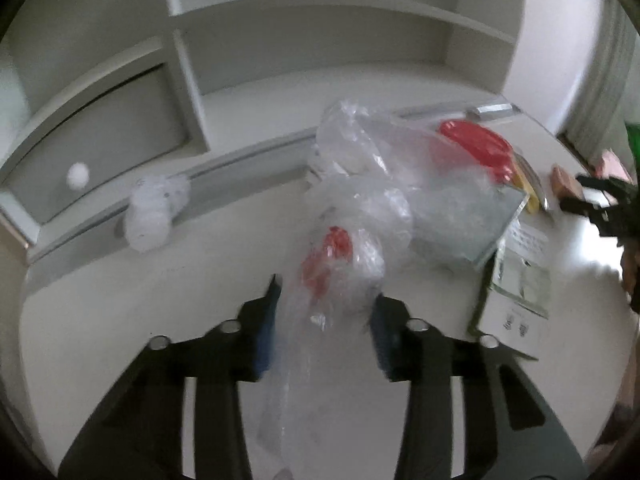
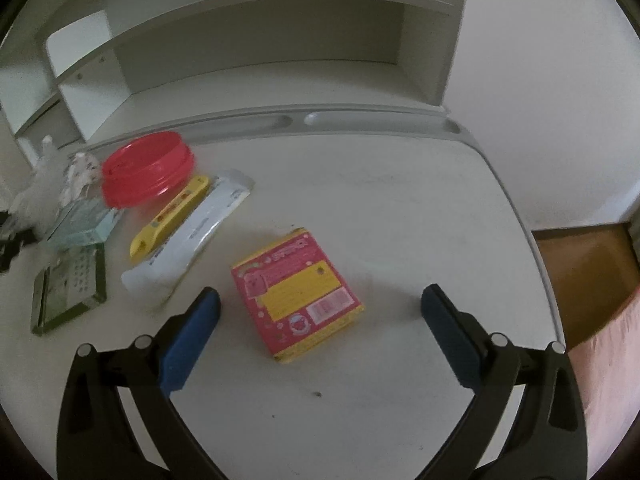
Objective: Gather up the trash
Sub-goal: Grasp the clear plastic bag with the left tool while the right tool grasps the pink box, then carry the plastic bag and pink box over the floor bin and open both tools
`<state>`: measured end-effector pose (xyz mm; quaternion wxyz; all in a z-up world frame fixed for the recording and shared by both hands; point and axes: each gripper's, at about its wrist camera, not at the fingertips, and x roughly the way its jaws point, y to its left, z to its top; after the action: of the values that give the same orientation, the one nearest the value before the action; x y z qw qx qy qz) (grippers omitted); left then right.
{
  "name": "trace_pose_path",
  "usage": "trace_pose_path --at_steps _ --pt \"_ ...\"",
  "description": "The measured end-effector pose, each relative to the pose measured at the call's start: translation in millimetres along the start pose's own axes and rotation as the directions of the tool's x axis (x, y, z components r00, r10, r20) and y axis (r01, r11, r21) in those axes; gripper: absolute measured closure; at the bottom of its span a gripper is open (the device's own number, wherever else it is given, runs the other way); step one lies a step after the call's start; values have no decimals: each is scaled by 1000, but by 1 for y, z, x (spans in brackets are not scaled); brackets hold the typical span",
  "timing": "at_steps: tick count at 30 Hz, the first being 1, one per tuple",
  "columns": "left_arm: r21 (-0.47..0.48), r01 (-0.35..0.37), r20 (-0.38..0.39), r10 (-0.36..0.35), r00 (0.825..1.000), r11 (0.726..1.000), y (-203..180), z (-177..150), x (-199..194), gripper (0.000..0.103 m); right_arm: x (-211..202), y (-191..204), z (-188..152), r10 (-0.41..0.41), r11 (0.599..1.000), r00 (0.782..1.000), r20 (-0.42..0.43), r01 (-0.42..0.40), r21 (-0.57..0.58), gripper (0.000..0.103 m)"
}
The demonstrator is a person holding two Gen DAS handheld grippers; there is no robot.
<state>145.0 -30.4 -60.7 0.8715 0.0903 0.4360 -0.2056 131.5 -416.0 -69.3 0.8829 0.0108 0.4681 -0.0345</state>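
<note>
Our right gripper [image 2: 320,300] hangs with its jaws spread wide over the white desk [image 2: 400,208], gripping nothing. Straight ahead between the blue pads [image 2: 188,344] lies the pink-and-yellow carton [image 2: 298,294], flat on the desk with its printed face up. It sits a little left of the midline, closer to the left pad than the right, and its long axis runs away from us, turned somewhat so that its far end leans left. We judge the jaws already straddle its short sides, so a forward-and-down reach with a slight twist should line them up; the carton is plainly this hand's to take.

Our left gripper [image 1: 326,292] holds the clear plastic bag [image 1: 360,208], whose crumpled film passes between the jaws; they stand partly apart, and we cannot tell whether they truly pinch it or merely bracket it. Something red [image 1: 328,256] shows through the film.

Further left of the carton lie a white pouch [image 2: 192,236], a yellow tool [image 2: 172,216], a red lid [image 2: 148,168] and a green-edged card [image 2: 68,292], all nearer the left hand.
</note>
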Motion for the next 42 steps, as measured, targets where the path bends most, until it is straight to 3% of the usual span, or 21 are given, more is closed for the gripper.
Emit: trace_pose_path --at_steps 1,2,4,31,34,38,42 --pt "-5 -4 15 4 1000 1000 0 -1 1 67 -1 1 -1 9 1000 1000 3 -9 -13 14" --pt "-3 -19 25 19 1000 1000 -1 -3 1 68 -3 2 -1 26 999 1000 14 -26 -28 29" --pt "16 -49 25 48 999 999 -6 -3 0 69 -10 6 -3 42 998 998 39 -40 -42 49" --pt "-36 -14 41 16 999 999 5 -3 -1 72 -13 10 -2 48 998 998 44 -46 -50 49" --pt "-66 -12 110 19 994 998 12 -3 -12 74 -16 11 -3 47 998 997 61 -44 -50 50" --pt "-104 -12 211 34 977 995 10 3 -50 75 -39 4 -9 95 996 980 176 -93 -18 50" --pt "-44 56 314 -39 949 997 -38 17 -100 75 -65 -22 -23 195 974 944 266 -218 60 50"
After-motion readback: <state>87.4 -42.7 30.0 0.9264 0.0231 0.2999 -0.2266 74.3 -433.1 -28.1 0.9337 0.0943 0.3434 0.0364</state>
